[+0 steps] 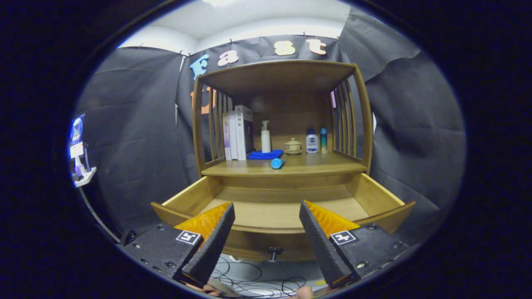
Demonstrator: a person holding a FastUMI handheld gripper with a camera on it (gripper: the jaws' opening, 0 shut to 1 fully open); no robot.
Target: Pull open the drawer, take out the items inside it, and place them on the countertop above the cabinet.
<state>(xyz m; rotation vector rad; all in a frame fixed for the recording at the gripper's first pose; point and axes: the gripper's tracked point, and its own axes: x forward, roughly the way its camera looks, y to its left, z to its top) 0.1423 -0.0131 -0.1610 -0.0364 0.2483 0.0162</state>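
Note:
The wooden drawer [374, 195] of the cabinet stands pulled out toward me, its bare floor showing between my fingers. Its small dark knob [274, 251] sits on the front panel, low between the fingertips. My gripper [266, 214] is open and holds nothing, hovering in front of and slightly above the drawer's front edge. On the countertop [324, 166] above the drawer a blue cylinder [277, 163] lies on its side near the front, with a folded blue cloth [265, 155] just behind it.
Farther back on the countertop stand books [237, 133], a white pump bottle [265, 137], a small lidded cup [293, 146], a white-and-blue bottle [311, 141] and a teal bottle [323, 139]. Slatted sides and a top shelf [278, 74] enclose the countertop. Cables [249, 280] lie on the floor below.

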